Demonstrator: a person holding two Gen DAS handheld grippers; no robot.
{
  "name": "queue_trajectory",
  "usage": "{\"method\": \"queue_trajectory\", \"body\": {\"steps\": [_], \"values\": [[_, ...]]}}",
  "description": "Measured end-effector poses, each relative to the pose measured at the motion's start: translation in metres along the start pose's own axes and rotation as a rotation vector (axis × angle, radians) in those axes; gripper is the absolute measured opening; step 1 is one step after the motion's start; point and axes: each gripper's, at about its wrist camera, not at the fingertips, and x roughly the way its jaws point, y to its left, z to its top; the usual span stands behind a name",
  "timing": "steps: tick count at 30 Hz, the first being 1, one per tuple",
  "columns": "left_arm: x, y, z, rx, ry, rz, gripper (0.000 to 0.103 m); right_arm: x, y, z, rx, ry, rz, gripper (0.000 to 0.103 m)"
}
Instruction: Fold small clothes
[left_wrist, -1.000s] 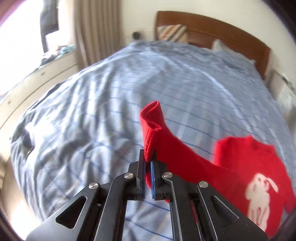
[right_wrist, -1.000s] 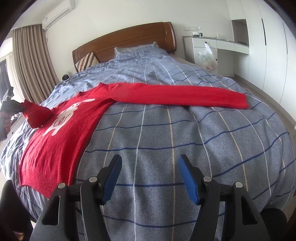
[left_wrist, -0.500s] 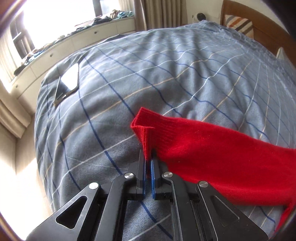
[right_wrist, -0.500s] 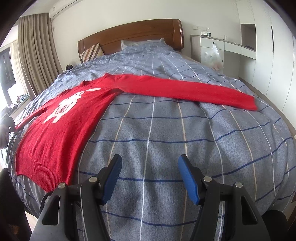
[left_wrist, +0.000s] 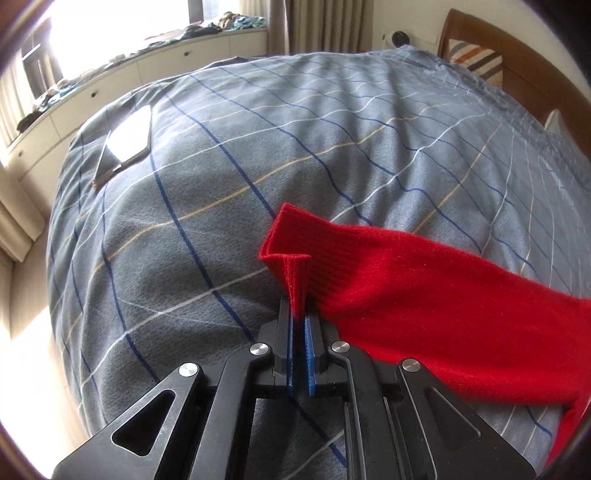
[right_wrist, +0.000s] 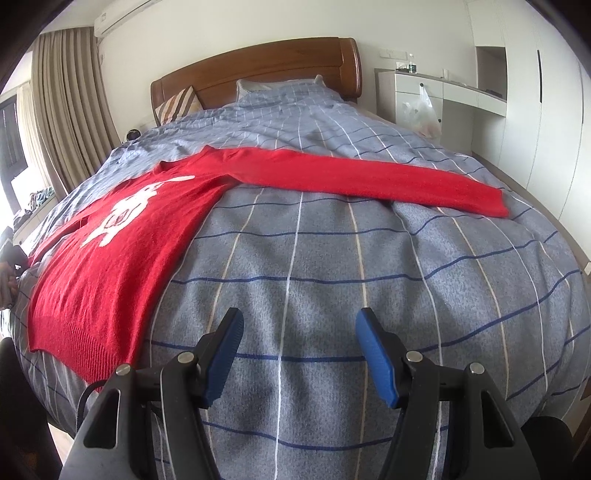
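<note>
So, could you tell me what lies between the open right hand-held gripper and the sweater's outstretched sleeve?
Only bare checked duvet, as the right wrist view shows, between the right hand-held gripper and the sleeve.

I saw one red sweater (right_wrist: 122, 258) lying flat on the bed, front side up. It had a white animal picture (right_wrist: 125, 212) on its chest. Its bottom edge was ribbed and lay near the foot of the bed. One long sleeve (right_wrist: 369, 177) lay straight out across the bed, flat, with its cuff far from the body. The other sleeve (left_wrist: 424, 288) was stretched out the other way. Its ribbed cuff (left_wrist: 295, 251) was pinched into a small fold and lifted a little off the bed.
</note>
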Motion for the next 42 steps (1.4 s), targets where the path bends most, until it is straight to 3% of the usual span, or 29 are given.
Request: {"method": "queue_trajectory", "body": {"steps": [1,2,5,6,12,17,22,29,42], "values": [[-0.003,0.001,-0.001,-0.001,-0.006,-0.013,0.01,0.0,0.0,0.0,0.001,0.0,0.001,0.063],[-0.007,0.003,-0.003,-0.003,-0.012,-0.022,0.021,0.0,0.0,0.0,0.001,0.0,0.001,0.063],[-0.024,0.009,-0.01,-0.007,-0.038,-0.052,0.068,-0.001,0.0,0.001,0.011,-0.002,0.003,0.068],[-0.033,0.01,-0.014,-0.01,-0.053,-0.053,0.077,-0.001,0.0,0.001,0.016,-0.005,0.004,0.07],[-0.094,0.016,-0.048,0.022,-0.109,-0.156,0.083,-0.007,-0.007,0.002,0.049,-0.029,0.008,0.073],[-0.144,-0.008,-0.096,0.129,-0.14,-0.29,0.093,-0.006,-0.01,0.003,0.068,-0.034,0.009,0.073],[-0.146,-0.044,-0.137,0.261,-0.111,-0.369,0.095,-0.007,-0.011,0.003,0.068,-0.037,0.01,0.074],[-0.111,-0.053,-0.163,0.251,-0.055,-0.339,0.095,-0.01,-0.012,0.003,0.066,-0.044,0.007,0.074],[-0.108,-0.057,-0.172,0.266,-0.043,-0.331,0.102,-0.005,-0.011,0.003,0.053,-0.033,0.009,0.074]]}}
